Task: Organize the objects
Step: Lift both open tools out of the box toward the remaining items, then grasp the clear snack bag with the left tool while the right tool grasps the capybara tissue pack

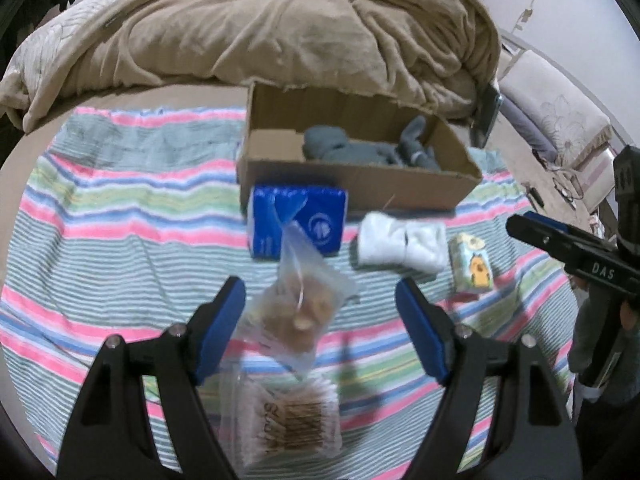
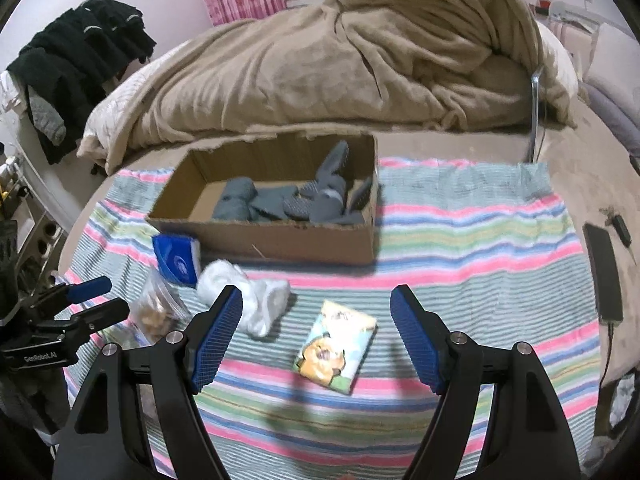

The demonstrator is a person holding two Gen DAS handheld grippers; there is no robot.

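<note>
A striped cloth (image 2: 460,240) is covering the bed, carrying a cardboard box (image 2: 280,236) holding grey socks (image 2: 280,200). I am holding my left gripper (image 1: 320,320) apart around a clear snack bag (image 1: 298,304), my right gripper (image 2: 316,336) apart over a small picture packet (image 2: 336,346).

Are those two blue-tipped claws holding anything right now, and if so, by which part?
Nothing is held. The left gripper is open above the clear snack bag, pads off it. The right gripper is open over the small picture pack.
</note>
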